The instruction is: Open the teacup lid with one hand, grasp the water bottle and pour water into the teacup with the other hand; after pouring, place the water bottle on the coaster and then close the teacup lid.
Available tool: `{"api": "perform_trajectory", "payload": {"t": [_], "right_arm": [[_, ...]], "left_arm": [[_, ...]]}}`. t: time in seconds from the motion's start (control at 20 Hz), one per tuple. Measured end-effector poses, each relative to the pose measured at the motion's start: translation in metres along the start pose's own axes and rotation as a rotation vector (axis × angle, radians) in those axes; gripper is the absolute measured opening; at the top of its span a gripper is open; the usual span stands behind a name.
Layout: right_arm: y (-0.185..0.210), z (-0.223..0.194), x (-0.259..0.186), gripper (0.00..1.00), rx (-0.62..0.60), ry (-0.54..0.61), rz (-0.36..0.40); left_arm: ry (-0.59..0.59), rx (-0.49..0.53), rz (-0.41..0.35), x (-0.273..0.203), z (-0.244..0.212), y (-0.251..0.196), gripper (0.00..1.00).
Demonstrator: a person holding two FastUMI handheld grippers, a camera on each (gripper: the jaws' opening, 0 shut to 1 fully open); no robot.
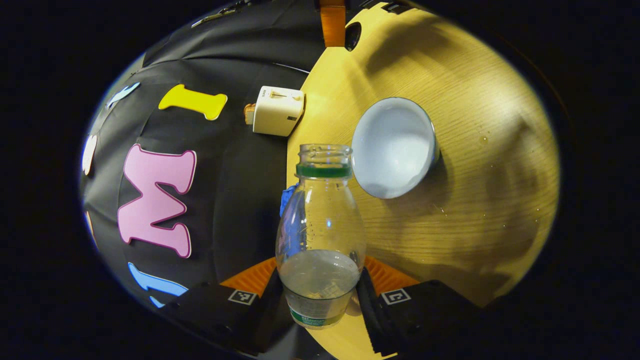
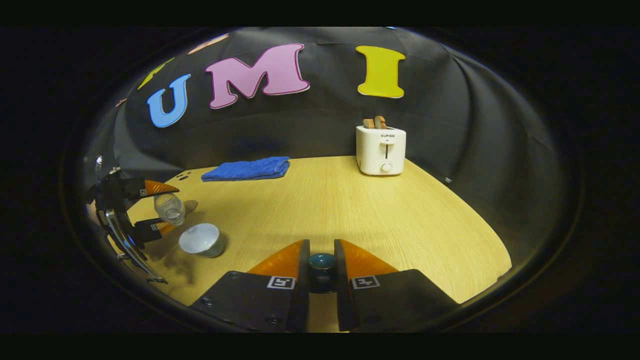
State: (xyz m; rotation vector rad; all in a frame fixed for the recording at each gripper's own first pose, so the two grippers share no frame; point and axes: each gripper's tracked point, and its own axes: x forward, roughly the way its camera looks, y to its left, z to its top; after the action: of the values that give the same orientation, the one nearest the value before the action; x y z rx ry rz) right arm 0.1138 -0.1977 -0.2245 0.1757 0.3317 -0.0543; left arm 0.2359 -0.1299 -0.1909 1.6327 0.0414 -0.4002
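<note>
Your wooden surface (image 2: 350, 200) carries everything here, pale and grained, with a white toaster (image 2: 380, 149) at its back edge against the booth wall and a folded blue towel (image 2: 247, 169) lying further along that edge.

Your left gripper (image 1: 320, 292) has its jaws closed on the water bottle (image 1: 320, 235): both fingers press the lower body from either side. The bottle is clear plastic with a green neck ring, uncapped, and tipped over so that its mouth sits just beside the rim of the teacup (image 1: 395, 147). A shallow pool of water lies in the bottle's lower part near the jaws.

The teacup stands open on the surface, white inside with a dark rim, and whether any water is in it you cannot tell.

Your right gripper (image 2: 321, 267) holds a small dark teal knob, the teacup lid (image 2: 321, 265), pinched between narrow jaws, low over the surface and well apart from the cup.

The right gripper view gives you the bottle from outside, tilted over the cup at the surface's near left corner. The left gripper view adds the bottle's water level and the cup's interior.
</note>
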Motion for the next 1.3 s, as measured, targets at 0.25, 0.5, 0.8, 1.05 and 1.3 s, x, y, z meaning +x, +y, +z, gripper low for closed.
{"api": "perform_trajectory", "payload": {"t": [0.25,0.5,0.8,1.05,1.3], "right_arm": [[0.002,0.001,-0.003,0.21,-0.01,-0.008,0.007],[0.003,0.003,-0.007,0.21,-0.033,-0.016,0.006],[-0.005,0.003,-0.012,0.21,-0.03,-0.016,-0.009],[-0.008,0.001,-0.017,0.21,-0.038,-0.013,-0.016],[-0.007,0.002,-0.019,0.21,-0.038,-0.019,-0.016]], "left_arm": [[-0.004,0.107,0.015,0.006,0.0,0.009,0.75],[-0.013,0.196,0.012,0.008,-0.002,0.015,0.75],[-0.031,0.321,0.007,0.014,0.001,0.018,0.75],[-0.043,0.376,0.016,0.017,0.005,0.024,0.75],[-0.048,0.429,0.014,0.018,0.005,0.028,0.75]]}}
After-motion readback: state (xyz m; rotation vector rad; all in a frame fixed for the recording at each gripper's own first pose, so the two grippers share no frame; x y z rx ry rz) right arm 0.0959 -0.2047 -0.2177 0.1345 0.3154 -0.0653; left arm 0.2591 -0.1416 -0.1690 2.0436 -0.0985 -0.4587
